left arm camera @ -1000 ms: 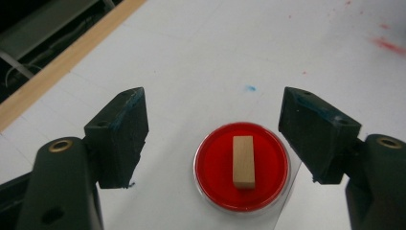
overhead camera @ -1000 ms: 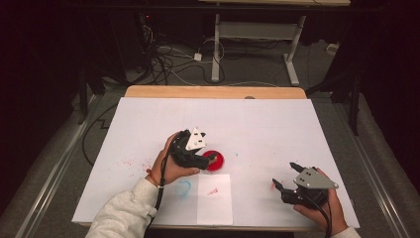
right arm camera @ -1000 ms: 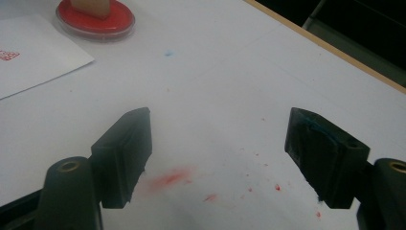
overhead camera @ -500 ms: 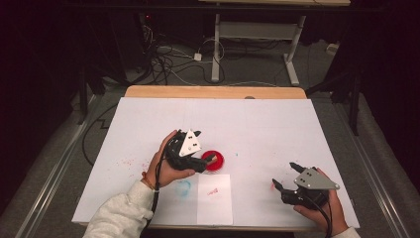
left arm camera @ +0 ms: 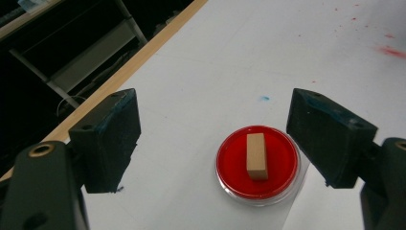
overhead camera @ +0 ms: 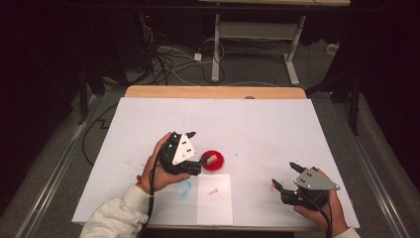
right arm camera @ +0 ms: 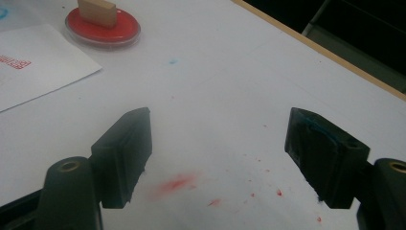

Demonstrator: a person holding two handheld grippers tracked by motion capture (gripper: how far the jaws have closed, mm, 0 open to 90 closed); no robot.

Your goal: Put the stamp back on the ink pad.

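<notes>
white paper covers the table (overhead camera: 257, 119), wooden edge at the far side, cables on the dark floor beyond. left gripper (left arm camera: 210, 139) jaws spread wide, empty, just short of a round red ink pad (left arm camera: 257, 163); wooden block (left arm camera: 256, 155) sits on the pad, long and pale. right gripper (right arm camera: 218, 153) jaws also apart, nothing held, over red smears (right arm camera: 174, 184). right gripper view catches a red stamped mark (right arm camera: 14, 61) on the loose sheet (overhead camera: 214, 198); high view adds a blue smudge (overhead camera: 184, 187) beside that sheet.
</notes>
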